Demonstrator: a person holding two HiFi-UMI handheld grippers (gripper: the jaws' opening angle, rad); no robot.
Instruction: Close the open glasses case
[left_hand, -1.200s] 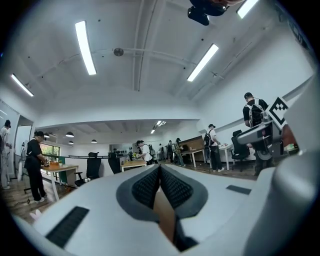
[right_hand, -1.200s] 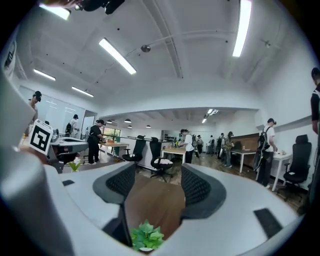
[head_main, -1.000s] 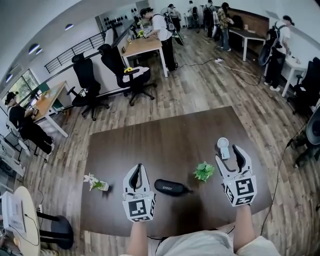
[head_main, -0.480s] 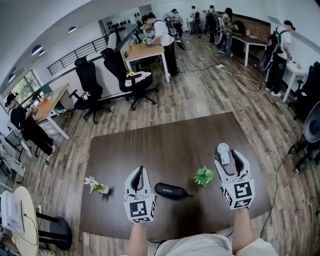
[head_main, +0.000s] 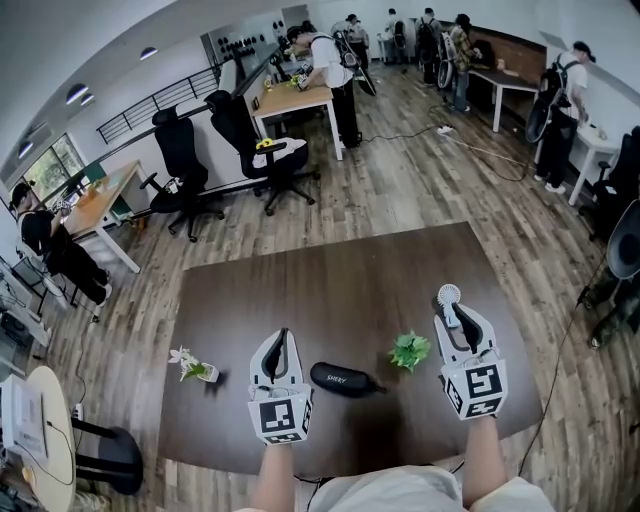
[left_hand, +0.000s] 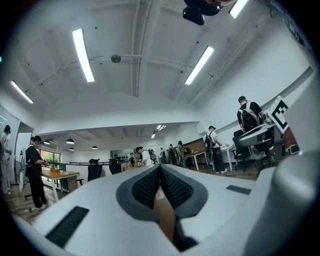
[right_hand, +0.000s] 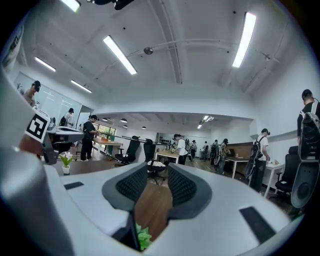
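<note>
The case (head_main: 346, 379) lies on the table (head_main: 330, 270), near the edge by the person, and from above its lid looks down. The left gripper (head_main: 278, 340) is just left of the case, its jaws pressed together with nothing in them. A plant (head_main: 409, 349) stands just right of the case. The right gripper (head_main: 462, 322) is further right of the case, past the plant. Its jaws stand partly apart and have just been closing, with only bare table between them. A fan (head_main: 449, 297) shows at that gripper's tips, right of the case and further from the person. A flower (head_main: 190, 366) stands well left of the case.
</note>
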